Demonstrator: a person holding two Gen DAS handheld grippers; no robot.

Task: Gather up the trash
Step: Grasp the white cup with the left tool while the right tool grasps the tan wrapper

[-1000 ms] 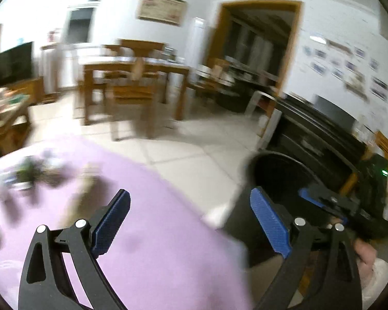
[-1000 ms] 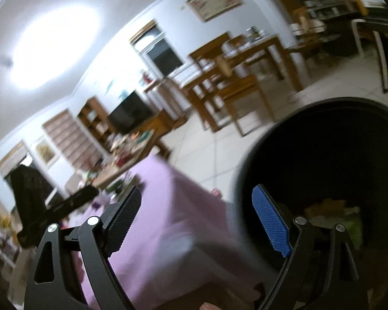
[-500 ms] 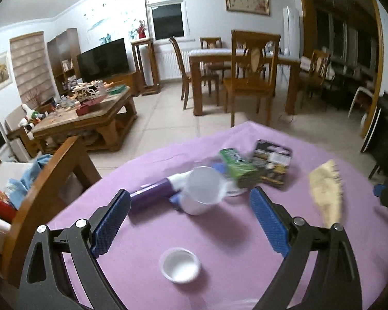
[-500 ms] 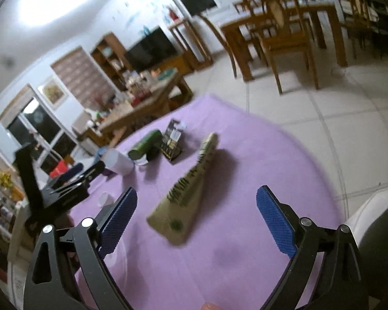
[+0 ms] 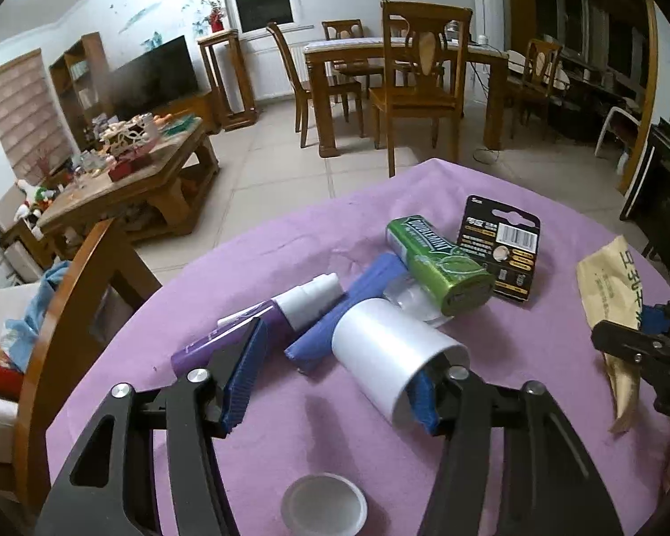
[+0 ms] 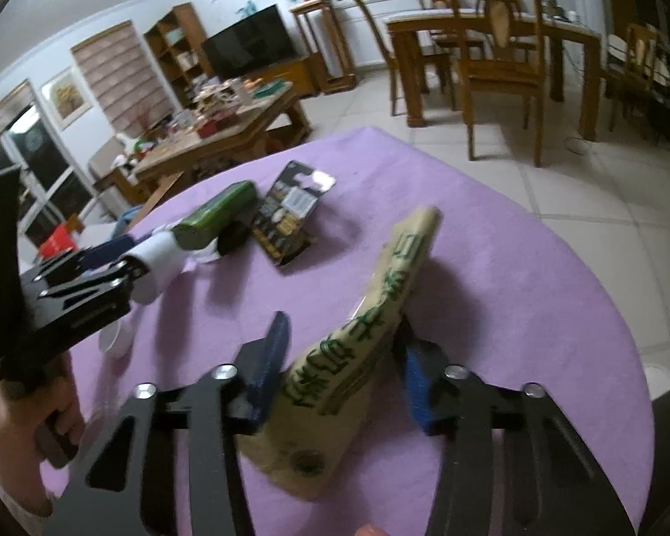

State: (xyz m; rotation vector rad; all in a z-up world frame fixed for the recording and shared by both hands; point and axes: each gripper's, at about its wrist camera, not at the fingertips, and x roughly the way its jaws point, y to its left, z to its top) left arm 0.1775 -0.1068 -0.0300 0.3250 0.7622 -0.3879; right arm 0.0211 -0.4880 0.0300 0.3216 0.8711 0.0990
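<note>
On the purple-clothed round table (image 5: 268, 259) a white cup (image 5: 388, 348) lies on its side. My left gripper (image 5: 335, 386) is closing at it. The right pad (image 5: 422, 402) sits at the cup's open mouth, and the left pad (image 5: 245, 370) stands well clear of its wall. My right gripper (image 6: 341, 370) is closing on a tan paper bag (image 6: 379, 295) with green print. Both pads touch the bag and it buckles upward. Behind the cup lie a purple tube (image 5: 228, 339), a blue packet (image 5: 357, 303), a green canister (image 5: 442, 268) and a black battery card (image 5: 500, 254).
A small white lid (image 5: 324, 507) lies near the table's front edge. A wooden chair back (image 5: 80, 295) stands at the table's left. Beyond it are a cluttered coffee table (image 5: 134, 169) and a dining table with chairs (image 5: 402, 53) on the tiled floor.
Both views swung from a black bin beside the table onto the tabletop. Both pairs of jaws went from wide to much narrower, the right around the paper bag and the left at the white cup.
</note>
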